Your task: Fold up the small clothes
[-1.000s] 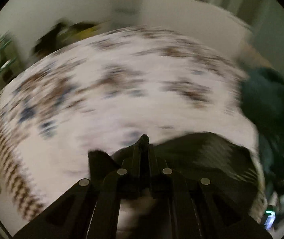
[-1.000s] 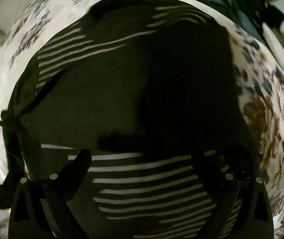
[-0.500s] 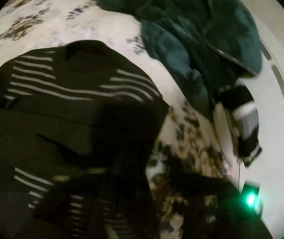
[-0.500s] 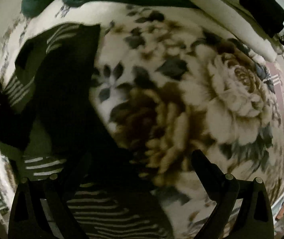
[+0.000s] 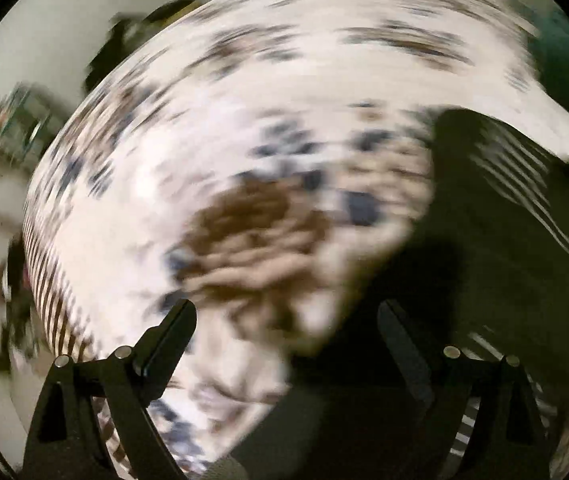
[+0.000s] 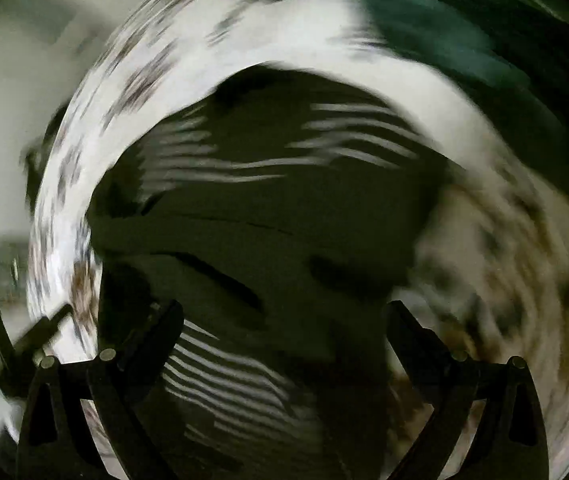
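Note:
A dark garment with thin white stripes point(image 6: 268, 216) lies flat on a floral bedspread point(image 5: 220, 152). Both views are blurred by motion. In the left wrist view the garment point(image 5: 500, 232) fills the right side, and my left gripper point(image 5: 287, 312) hangs over its left edge and the bedspread. Its jaws are opening wide and nothing is pinched between them. My right gripper point(image 6: 284, 312) hovers above the middle of the garment with its fingers far apart and nothing held.
A teal blanket or coat point(image 6: 464, 28) is heaped at the far edge of the bed, beyond the garment. Pale floor and blurred furniture point(image 5: 0, 120) show past the bed's left edge.
The left gripper was shut on the garment's edge a second ago; now it stands wide apart and has swung away and back. The right gripper swung out over the bedspread and returned above the garment.

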{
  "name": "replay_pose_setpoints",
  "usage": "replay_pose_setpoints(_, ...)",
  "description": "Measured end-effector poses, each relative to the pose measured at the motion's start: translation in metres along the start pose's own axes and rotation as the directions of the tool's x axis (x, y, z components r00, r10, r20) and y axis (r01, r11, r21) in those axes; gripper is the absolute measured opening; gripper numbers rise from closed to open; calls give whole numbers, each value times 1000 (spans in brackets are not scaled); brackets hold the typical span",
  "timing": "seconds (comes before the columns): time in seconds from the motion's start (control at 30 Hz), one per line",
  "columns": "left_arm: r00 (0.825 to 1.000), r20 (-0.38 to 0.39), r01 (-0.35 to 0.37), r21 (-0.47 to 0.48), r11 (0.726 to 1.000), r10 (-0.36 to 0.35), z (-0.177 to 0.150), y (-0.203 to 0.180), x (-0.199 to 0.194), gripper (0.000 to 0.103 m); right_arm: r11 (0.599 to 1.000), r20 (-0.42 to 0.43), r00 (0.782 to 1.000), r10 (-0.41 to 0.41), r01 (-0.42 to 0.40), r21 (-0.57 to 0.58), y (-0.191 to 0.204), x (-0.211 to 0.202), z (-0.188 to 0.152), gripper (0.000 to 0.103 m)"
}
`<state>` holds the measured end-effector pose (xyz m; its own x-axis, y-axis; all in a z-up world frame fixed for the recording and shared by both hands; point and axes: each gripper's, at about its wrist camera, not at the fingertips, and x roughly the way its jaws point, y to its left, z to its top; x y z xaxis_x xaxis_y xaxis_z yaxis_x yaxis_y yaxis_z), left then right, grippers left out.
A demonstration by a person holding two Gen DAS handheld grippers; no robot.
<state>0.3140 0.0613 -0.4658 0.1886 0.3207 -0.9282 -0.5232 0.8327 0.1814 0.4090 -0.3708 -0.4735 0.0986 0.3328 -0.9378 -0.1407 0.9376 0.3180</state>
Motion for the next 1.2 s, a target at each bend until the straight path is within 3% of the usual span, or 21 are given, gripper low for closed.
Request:
replay_pose_setpoints(0.1, 1000, -12, -20, -85, 996, 19, 1, 31, 11, 93, 968, -77, 975, -209, 195, -156, 30, 54, 28, 100)
replay_pose_setpoints(0.17, 1000, -13, -14, -115, 993, 13, 4, 37, 19, 93, 958, -136, 958, -254, 230, -171, 30, 83, 37, 82)
replay_pose_setpoints(0.23, 1000, -21, 1, -130, 991, -4, 5, 35, 23, 93, 952, -175, 945, -275, 244, -183, 28, 100, 33, 25)
replay_pose_setpoints(0.27, 999, -27, 19, -137, 990, -23, 8, 31, 27, 93, 944, -152, 944, -294, 262, -202, 31, 101, 28, 13)
replay_pose_setpoints(0.3, 999, -31, 40, -141, 989, -44, 11, 26, 30, 93, 944, -125, 949, -290, 261, -203, 33, 97, 24, 8)
replay_pose_setpoints(0.4, 995, -27, 88, -123, 989, -92, 22, 6, 34, 93, 947, -41, 950, -308, 303, -106, 22, 70, 18, 6)
replay_pose_setpoints(0.5, 990, -25, 135, -95, 986, -138, 34, -16, 35, 93, 919, -11, 923, -386, 385, 84, -17, 44, 15, 6)
replay_pose_setpoints(0.6, 984, -27, 175, -45, 984, -177, 48, -46, 37, 93, 919, -93, 929, -357, 368, 143, -41, 51, 16, 6)
replay_pose_setpoints(0.77, 978, -13, 208, 43, 977, -207, 68, -86, 42, 93, 888, -131, 896, -424, 440, 133, -42, 61, 32, 7)
replay_pose_setpoints(0.93, 973, -12, 231, 136, 963, -232, 96, -128, 58, 93, 873, -178, 907, -382, 417, 253, -65, 76, 43, 7)
replay_pose_setpoints(1.03, 987, -51, 158, 216, 964, -151, 115, -156, 92, 93, 864, -191, 907, -376, 418, 281, -72, 79, 46, 7)
replay_pose_setpoints(1.1, 988, -100, 133, 206, 970, -114, 130, -160, 119, 93, 850, -202, 904, -378, 425, 311, -80, 79, 48, 7)
replay_pose_setpoints(1.2, 975, -152, 179, 116, 977, -160, 149, -147, 134, 95, 832, -235, 914, -330, 399, 385, -99, 83, 50, 7)
